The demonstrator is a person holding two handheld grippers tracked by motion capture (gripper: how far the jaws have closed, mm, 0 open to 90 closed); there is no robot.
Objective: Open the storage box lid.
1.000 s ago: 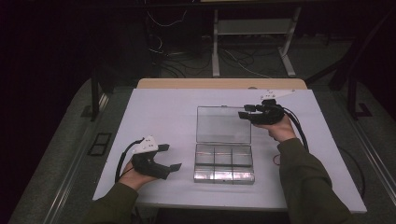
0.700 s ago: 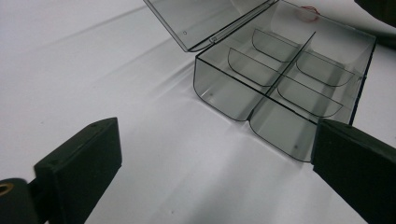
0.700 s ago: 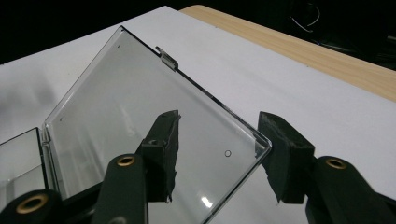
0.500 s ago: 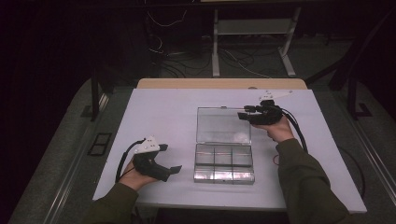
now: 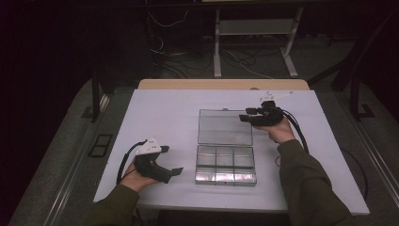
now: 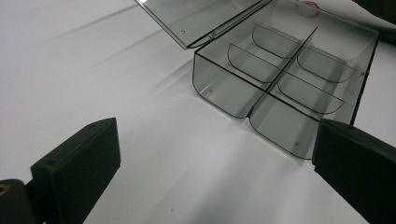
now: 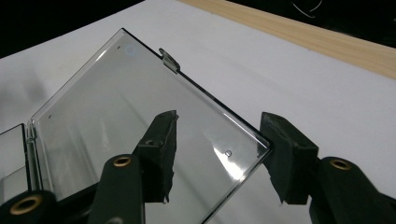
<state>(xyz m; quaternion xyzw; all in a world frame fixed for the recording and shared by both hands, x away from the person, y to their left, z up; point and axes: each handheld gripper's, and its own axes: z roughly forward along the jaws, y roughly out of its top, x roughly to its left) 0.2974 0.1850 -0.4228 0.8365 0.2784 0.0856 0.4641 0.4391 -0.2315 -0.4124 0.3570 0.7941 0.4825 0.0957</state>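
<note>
One white table (image 5: pixel 155 117) with a smooth matte top carries everything, a strip of pale wood showing along its far edge. On it stands one clear plastic organiser box (image 5: pixel 226 162), rectangular with rounded lower corners, divided into six compartments in two rows of three by thin transparent walls with curved tops. Its one hinged lid (image 5: pixel 225 127) is swung open and lies beyond the tray; a small latch tab juts from its free edge (no writing or label can be read anywhere on it).

Two black grippers are held, one per hand. The right gripper (image 7: pixel 217 149) has its jaws spread, and a corner of the lid sits between them, unclamped. The left gripper (image 6: pixel 215 158) is also spread wide, the box just ahead of its jaws and slightly toward the right one.
</note>
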